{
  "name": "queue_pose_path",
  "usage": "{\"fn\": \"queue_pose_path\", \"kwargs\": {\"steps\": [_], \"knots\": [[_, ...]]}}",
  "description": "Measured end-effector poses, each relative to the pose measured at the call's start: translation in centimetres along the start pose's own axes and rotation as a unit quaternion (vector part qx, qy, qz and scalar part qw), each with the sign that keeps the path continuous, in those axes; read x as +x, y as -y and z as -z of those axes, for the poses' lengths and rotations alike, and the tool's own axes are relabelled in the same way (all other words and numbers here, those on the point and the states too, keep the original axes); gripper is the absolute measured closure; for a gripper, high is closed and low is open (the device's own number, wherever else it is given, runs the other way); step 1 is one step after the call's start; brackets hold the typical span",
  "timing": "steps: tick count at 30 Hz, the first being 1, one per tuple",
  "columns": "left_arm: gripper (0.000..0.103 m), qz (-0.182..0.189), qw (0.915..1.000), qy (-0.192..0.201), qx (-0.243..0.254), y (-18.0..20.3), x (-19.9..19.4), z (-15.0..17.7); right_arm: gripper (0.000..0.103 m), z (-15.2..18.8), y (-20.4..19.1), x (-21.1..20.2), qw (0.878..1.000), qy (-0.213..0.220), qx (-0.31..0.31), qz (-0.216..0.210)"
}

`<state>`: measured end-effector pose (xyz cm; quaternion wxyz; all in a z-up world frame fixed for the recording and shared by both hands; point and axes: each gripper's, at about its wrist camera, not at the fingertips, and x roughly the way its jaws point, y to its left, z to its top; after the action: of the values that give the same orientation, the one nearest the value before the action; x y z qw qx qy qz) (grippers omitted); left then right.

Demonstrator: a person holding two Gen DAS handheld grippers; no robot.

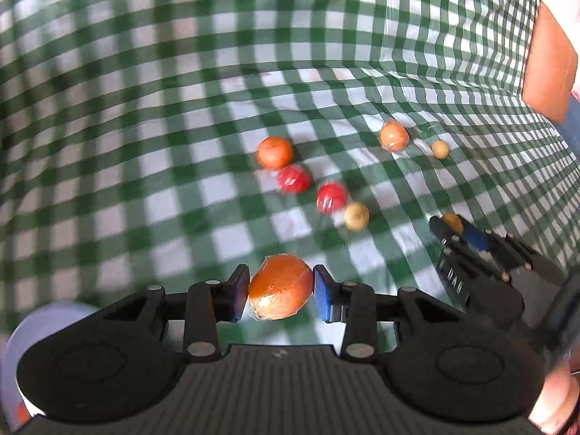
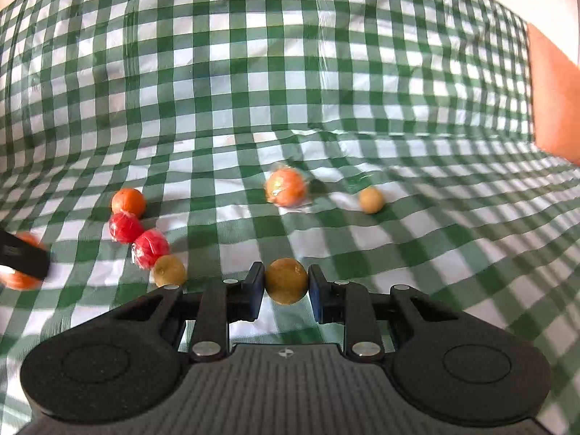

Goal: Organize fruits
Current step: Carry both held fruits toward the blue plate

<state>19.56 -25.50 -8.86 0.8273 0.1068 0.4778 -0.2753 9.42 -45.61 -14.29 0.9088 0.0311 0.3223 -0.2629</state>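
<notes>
My left gripper (image 1: 281, 291) is shut on a wrapped orange (image 1: 281, 291) above the green checked cloth (image 1: 108, 145). My right gripper (image 2: 285, 282) is shut on a yellow-brown round fruit (image 2: 286, 281); it also shows in the left wrist view (image 1: 451, 223). On the cloth lie an orange (image 1: 274, 152), two red fruits (image 1: 293, 179) (image 1: 330, 197), a small yellow-brown fruit (image 1: 357, 216), another wrapped orange (image 1: 394, 136) and a small tan fruit (image 1: 440, 149). The same group shows in the right wrist view: orange (image 2: 128, 202), red fruits (image 2: 125, 227) (image 2: 150, 248), yellow-brown fruit (image 2: 169, 271), wrapped orange (image 2: 286, 187), tan fruit (image 2: 371, 200).
A white bowl (image 1: 32, 330) sits at the lower left of the left wrist view, with something orange in it. An orange-brown surface (image 1: 549, 72) borders the cloth at the right. The left gripper's finger (image 2: 25, 255) shows at the left edge of the right wrist view.
</notes>
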Motion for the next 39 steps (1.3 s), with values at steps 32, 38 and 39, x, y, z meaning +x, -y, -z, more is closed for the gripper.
{"fn": "queue_pose_path", "kwargs": {"steps": [32, 38, 39], "knots": [[0.061, -0.087, 0.9882, 0.055, -0.114, -11.6, -27.3, 21.9, 0.076, 3.0, -16.9, -36.5, 0.955, 0.0, -0.171, -0.241], [0.061, -0.081, 0.9875, 0.065, -0.119, -11.9, -27.6, 22.1, 0.076, 3.5, -17.1, -36.3, 0.955, -0.008, -0.179, -0.235], [0.061, -0.08, 0.9875, 0.065, -0.119, -11.9, -27.6, 22.1, 0.076, 3.5, -17.1, -36.3, 0.956, -0.008, -0.179, -0.234]]}}
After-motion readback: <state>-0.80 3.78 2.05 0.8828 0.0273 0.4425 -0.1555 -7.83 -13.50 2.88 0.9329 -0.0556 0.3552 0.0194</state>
